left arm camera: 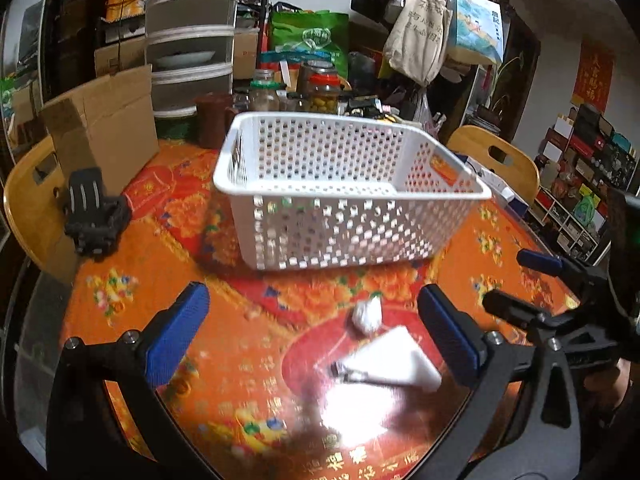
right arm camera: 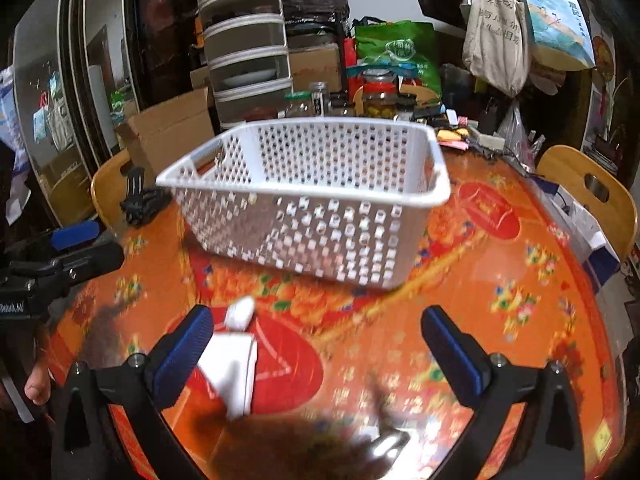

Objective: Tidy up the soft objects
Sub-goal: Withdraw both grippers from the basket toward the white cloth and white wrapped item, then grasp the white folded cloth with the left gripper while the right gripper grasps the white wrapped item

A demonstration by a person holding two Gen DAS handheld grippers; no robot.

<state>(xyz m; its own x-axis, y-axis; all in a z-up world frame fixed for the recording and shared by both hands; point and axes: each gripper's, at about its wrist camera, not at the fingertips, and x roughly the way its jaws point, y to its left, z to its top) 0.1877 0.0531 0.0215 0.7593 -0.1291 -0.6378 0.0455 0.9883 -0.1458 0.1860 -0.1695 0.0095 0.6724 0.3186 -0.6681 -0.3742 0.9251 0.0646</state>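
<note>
A white perforated basket [left arm camera: 348,192] [right arm camera: 312,200] stands on the orange patterned table, beyond both grippers. Nearer me, a flat white block [left arm camera: 394,360] [right arm camera: 232,368] and a small crumpled white lump [left arm camera: 366,314] [right arm camera: 240,312] lie on the table. My left gripper [left arm camera: 314,332] is open wide above the table, and both white things show between its fingers without touching them. My right gripper [right arm camera: 316,352] is also open, with the block lying partly behind its left pad. In the left wrist view the right gripper [left arm camera: 516,282] shows at the right edge. A blurred brown thing [right arm camera: 300,444] lies at the bottom of the right wrist view.
A cardboard box [left arm camera: 104,128] and a black mount [left arm camera: 96,216] sit at the table's left. Jars [left arm camera: 320,92] and bags crowd the far edge behind the basket. Wooden chair backs [left arm camera: 496,160] [left arm camera: 28,200] stand on both sides. A person's hand [right arm camera: 38,388] shows at the left.
</note>
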